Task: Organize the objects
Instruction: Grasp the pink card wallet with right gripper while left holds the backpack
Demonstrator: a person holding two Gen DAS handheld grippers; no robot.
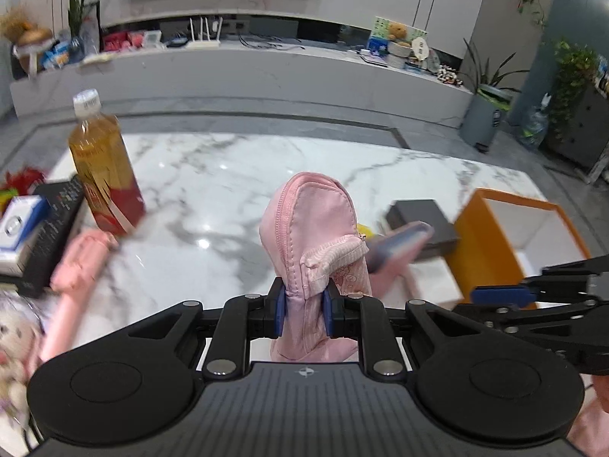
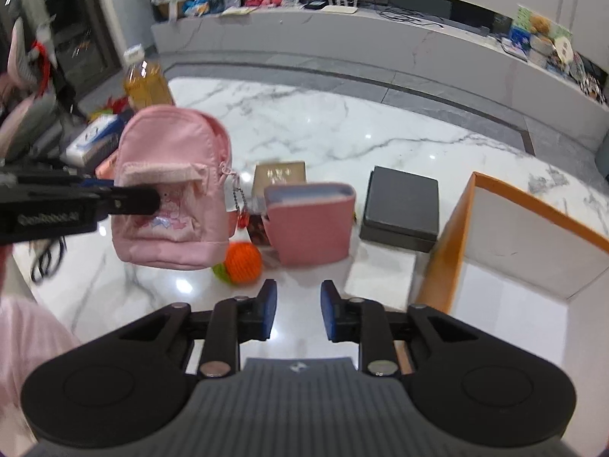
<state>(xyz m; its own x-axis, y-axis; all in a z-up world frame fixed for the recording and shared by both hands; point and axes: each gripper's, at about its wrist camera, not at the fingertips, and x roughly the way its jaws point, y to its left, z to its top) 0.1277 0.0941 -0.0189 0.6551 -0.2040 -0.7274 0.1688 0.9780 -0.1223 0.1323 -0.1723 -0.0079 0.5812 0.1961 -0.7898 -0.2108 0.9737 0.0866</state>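
My left gripper (image 1: 304, 304) is shut on the lower part of a small pink backpack (image 1: 312, 224), which hangs clear of the marble table. In the right wrist view the backpack (image 2: 171, 152) hangs at the left with the left gripper (image 2: 152, 200) clamped on its front pocket, a keychain dangling beside it. My right gripper (image 2: 298, 304) stands open with nothing between its blue pads. Just beyond it is a blurred pink wallet (image 2: 310, 222), upright by an orange knitted ball (image 2: 243, 262). In the left wrist view the wallet (image 1: 399, 243) looks tilted.
An open orange-walled box (image 2: 445, 251) stands at the right, with a dark grey box (image 2: 399, 205) beside it. A tea bottle (image 1: 102, 167), a blue and white carton (image 1: 19, 224), a pink roll (image 1: 76, 259) and a plush toy (image 1: 11, 342) crowd the left.
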